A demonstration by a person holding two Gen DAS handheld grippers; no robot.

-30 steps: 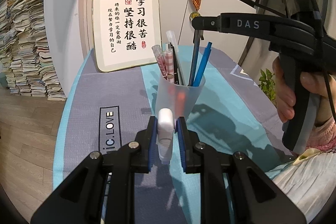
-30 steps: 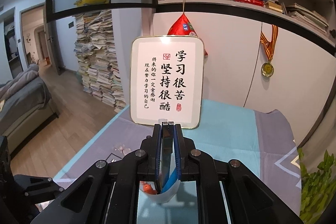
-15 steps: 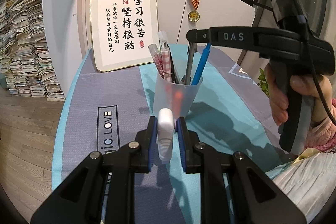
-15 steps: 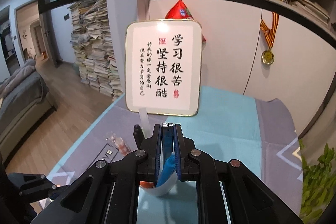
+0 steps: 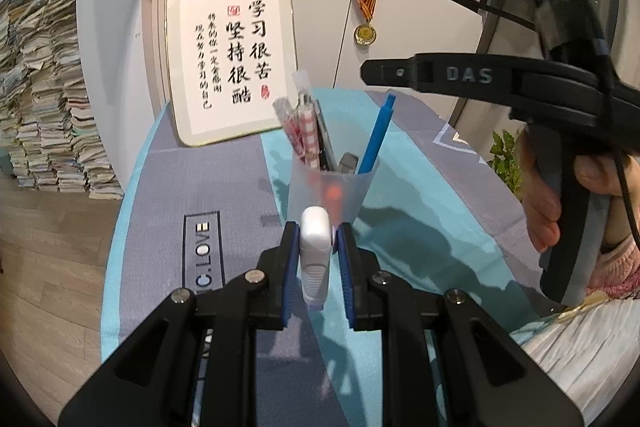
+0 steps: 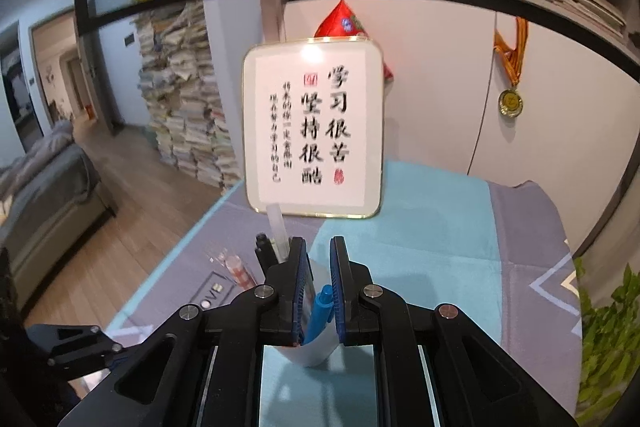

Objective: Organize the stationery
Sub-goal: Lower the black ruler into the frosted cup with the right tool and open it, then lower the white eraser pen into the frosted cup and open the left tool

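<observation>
Above the translucent cup (image 5: 328,187), the right gripper (image 6: 319,247) stands with jaws nearly together and empty, the dark pen (image 5: 348,161) it carried a second ago now inside the cup, so the white dispenser (image 5: 316,255) clamped in the left gripper (image 5: 316,239), just short of the cup, is judged next.

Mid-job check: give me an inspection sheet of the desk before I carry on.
Surface: cloth, grey and teal, flat.
Job's things: cup holds blue pen and other pens; white piece not yet stowed.
Clutter: framed sign behind cup.
Grippers: left gripper shut on white piece; right gripper narrow, above cup, gripping nothing.
Cables: black cable beside right hand.
Surroundings: paper stacks, medal, plant.
</observation>
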